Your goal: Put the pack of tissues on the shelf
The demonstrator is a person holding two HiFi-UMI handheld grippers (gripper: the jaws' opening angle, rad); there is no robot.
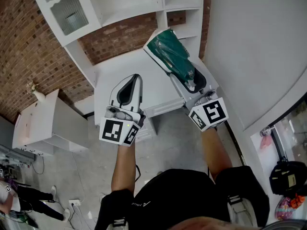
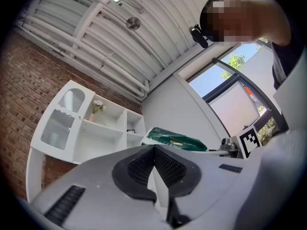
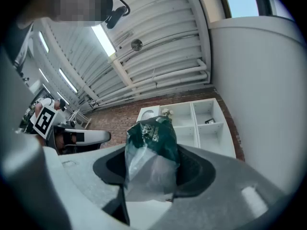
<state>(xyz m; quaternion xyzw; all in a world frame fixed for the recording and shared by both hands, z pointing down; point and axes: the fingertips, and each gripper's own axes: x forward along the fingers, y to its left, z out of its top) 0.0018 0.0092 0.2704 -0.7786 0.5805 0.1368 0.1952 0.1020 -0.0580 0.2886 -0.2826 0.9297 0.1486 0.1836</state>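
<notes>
The pack of tissues [image 1: 169,51] is a dark green plastic packet, held up in front of the white shelf unit [image 1: 125,5]. My right gripper [image 1: 184,73] is shut on it, and its jaws press the packet's sides. In the right gripper view the pack of tissues [image 3: 153,150] fills the gap between the pads and sticks out past them toward the shelf unit [image 3: 192,121]. My left gripper [image 1: 135,79] is shut with nothing in it, level with the right one and to its left. From the left gripper view the pack of tissues [image 2: 175,139] shows to the right, beyond the closed jaws.
The shelf unit has a glass-fronted door [image 1: 68,11] at its left and open compartments; one holds a small vase of flowers [image 2: 97,109]. A brick wall [image 1: 24,47] stands behind it. A low white cabinet [image 1: 45,123] is at the left and a white wall [image 1: 254,47] at the right.
</notes>
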